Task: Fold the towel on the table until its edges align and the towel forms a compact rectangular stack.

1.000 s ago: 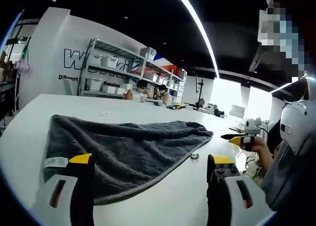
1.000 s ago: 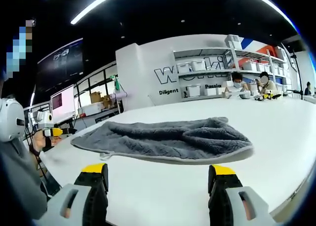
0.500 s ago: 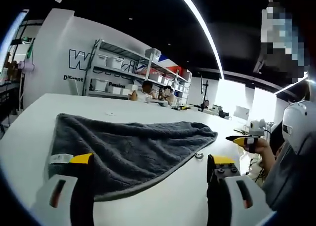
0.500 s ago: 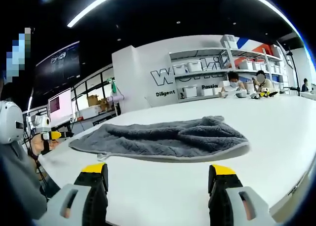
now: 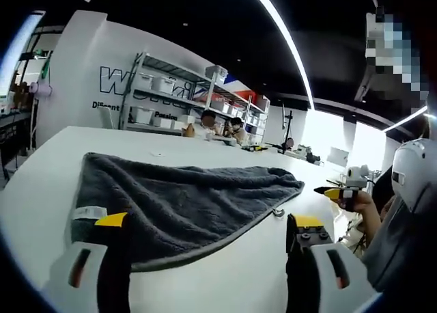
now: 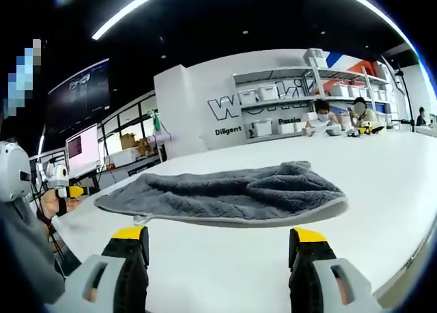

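I am easing the left hand-held gripper [image 5: 205, 241] nearer the grey towel [image 5: 181, 200], its white label [image 5: 90, 212] now sitting closer above my left jaw; jaws spread, nothing held; the right hand-held gripper [image 6: 215, 255] is likewise spread and idle, barely shifted; the towel is lying rumpled and unfolded on the white surface [image 6: 225, 258], so folding has not begun; far shelves [image 5: 160, 98] are holding white bins, contents indiscernible.

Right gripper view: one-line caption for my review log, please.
Open right tool low over the white table, facing a rumpled grey towel lying unfolded.
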`<state>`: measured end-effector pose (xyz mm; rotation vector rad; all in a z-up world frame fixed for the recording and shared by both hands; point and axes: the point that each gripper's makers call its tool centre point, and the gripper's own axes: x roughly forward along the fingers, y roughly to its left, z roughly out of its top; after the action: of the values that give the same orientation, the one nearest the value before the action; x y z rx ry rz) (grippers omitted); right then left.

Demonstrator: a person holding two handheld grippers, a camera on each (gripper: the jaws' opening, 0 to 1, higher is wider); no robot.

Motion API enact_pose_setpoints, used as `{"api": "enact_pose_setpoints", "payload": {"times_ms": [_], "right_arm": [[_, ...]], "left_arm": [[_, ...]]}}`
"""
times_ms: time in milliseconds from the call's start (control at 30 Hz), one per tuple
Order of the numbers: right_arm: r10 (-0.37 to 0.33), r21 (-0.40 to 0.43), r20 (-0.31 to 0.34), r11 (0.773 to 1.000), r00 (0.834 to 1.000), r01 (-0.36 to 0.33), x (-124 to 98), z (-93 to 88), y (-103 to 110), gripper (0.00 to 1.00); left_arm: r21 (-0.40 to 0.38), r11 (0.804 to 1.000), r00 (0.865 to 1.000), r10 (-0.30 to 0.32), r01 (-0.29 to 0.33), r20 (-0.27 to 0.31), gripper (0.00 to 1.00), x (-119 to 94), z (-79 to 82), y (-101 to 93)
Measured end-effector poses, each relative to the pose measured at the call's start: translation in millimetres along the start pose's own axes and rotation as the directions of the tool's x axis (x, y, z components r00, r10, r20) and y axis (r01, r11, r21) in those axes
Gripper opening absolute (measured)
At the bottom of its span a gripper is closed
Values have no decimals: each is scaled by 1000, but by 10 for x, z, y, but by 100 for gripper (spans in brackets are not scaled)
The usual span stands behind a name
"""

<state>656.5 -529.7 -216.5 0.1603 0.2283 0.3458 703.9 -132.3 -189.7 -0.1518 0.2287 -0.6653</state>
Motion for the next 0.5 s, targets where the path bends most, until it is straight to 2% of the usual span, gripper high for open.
{"api": "enact_pose_setpoints", "payload": {"times_ms": [500], "right_arm": [[1, 28, 20, 1000, 1000, -1, -2, 13, 2, 92]], "left_arm": [[-7, 1000, 1000, 2, -2, -5, 99, -17, -21, 16]]}}
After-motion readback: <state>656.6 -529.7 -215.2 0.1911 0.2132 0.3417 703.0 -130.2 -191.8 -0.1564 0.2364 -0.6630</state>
